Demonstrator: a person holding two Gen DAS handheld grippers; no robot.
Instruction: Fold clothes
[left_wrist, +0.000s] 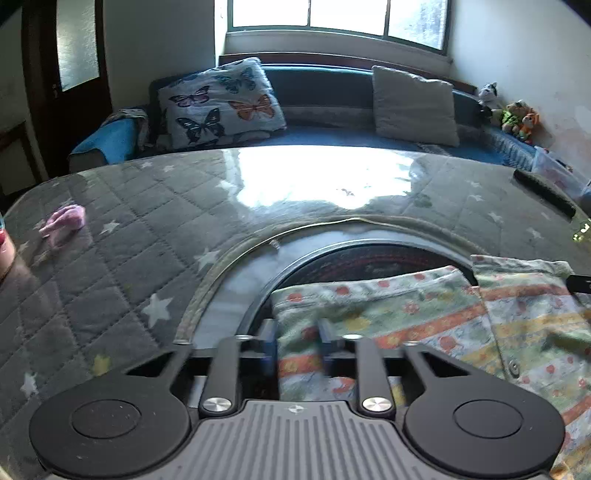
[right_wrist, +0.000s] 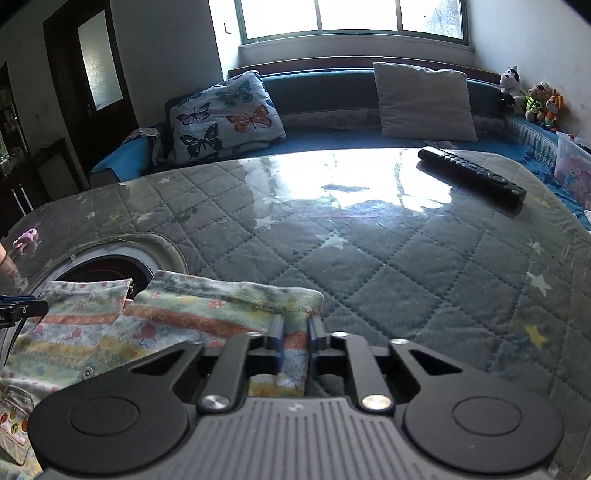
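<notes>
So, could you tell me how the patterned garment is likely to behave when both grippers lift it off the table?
The patterned garment looks like thin, creased cloth, so it will probably sag between the left gripper and right gripper. It seems light. On the glossy table cover it may slide easily.

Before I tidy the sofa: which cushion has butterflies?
The left cushion, printed with coloured butterflies; the other cushion, further right under the window, is plain pale grey.

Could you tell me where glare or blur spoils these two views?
Left wrist view: window glare whitens the table cover at its far middle, the patterned garment smears near the left gripper, and fisheye bows the edges. Right wrist view: similar glare beside the remote control; the right gripper looks sharper.
</notes>
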